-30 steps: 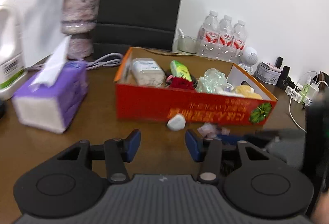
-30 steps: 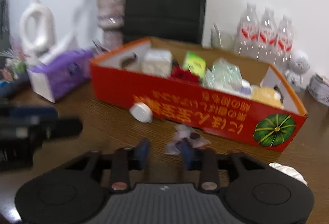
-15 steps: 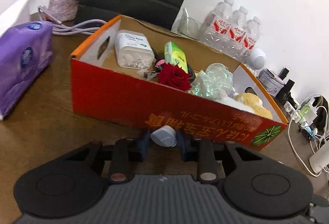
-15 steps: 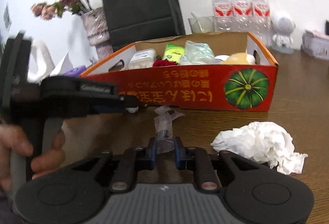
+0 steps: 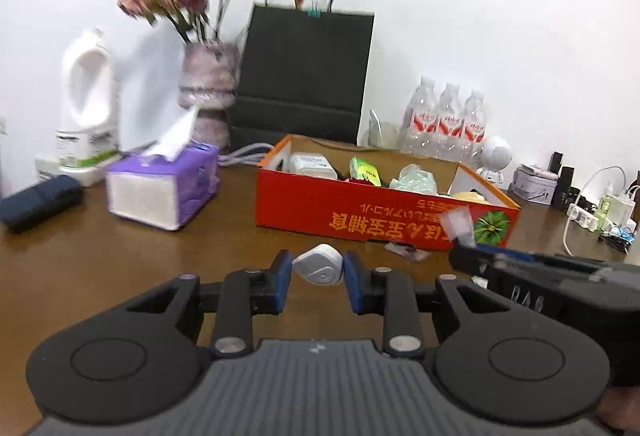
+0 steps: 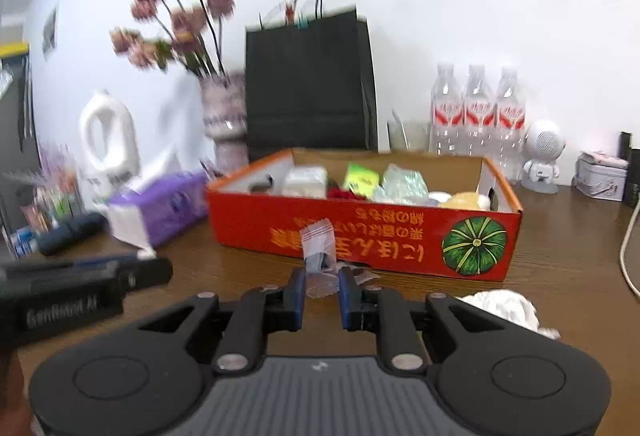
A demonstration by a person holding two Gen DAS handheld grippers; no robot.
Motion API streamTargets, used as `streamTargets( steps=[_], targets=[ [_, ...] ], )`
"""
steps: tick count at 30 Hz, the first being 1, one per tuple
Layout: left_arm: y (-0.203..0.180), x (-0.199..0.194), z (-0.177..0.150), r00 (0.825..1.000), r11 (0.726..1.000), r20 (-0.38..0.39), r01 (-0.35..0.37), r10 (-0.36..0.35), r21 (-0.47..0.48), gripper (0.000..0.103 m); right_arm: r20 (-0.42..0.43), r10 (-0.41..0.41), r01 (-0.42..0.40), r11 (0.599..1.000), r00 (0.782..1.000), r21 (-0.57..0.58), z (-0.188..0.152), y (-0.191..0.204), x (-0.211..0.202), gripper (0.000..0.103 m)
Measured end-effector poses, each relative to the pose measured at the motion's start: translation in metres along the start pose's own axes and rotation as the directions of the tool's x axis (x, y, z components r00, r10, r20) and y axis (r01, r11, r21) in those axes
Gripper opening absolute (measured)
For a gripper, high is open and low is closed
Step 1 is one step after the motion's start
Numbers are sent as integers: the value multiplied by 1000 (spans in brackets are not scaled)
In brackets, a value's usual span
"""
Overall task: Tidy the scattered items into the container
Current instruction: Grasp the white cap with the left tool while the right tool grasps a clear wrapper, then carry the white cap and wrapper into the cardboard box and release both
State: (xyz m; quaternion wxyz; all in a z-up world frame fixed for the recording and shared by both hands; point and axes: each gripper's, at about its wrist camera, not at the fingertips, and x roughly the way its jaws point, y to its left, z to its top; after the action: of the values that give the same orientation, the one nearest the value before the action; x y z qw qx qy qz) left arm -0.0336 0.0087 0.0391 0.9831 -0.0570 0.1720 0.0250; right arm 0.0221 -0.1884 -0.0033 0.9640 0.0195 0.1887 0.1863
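The red cardboard box stands on the brown table with several items inside. My left gripper is shut on a small white plastic cap-like piece, held in front of the box. My right gripper is shut on a small clear plastic bag, also raised in front of the box; the bag shows in the left wrist view. A crumpled white tissue lies on the table to the right. A small wrapper lies by the box front.
A purple tissue box stands left of the box. A flower vase, black paper bag, white jug and water bottles line the wall. A dark pouch lies at far left. Power strip and cables sit far right.
Both grippers have lifted and pulled back from the box, each with its item held. The left closed on the white piece earlier; the right closed on the clear bag.
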Motion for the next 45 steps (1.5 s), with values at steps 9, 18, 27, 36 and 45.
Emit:
streamTargets(
  steps=[9, 18, 27, 36, 45],
  targets=[
    [-19, -95, -44, 983, 992, 182, -15, -9, 127, 29, 131, -5, -5, 997, 991, 76, -42, 23, -114, 16],
    [-6, -111, -41, 981, 995, 194, -31, 12, 92, 29, 123, -29, 21, 998, 992, 66, -56, 30, -142, 15],
    [11, -94, -44, 995, 999, 103, -5, 1, 39, 29, -116, -24, 25, 1000, 993, 7, -59, 36, -115, 45],
    [22, -78, -42, 999, 999, 42, 32, -32, -12, 29, -244, -83, 67, 995, 966, -75, -64, 48, -71, 24],
    [27, -38, 7, 992, 996, 92, 91, -89, -21, 29, -219, -46, 31, 997, 975, -69, -27, 41, -55, 13]
  ],
)
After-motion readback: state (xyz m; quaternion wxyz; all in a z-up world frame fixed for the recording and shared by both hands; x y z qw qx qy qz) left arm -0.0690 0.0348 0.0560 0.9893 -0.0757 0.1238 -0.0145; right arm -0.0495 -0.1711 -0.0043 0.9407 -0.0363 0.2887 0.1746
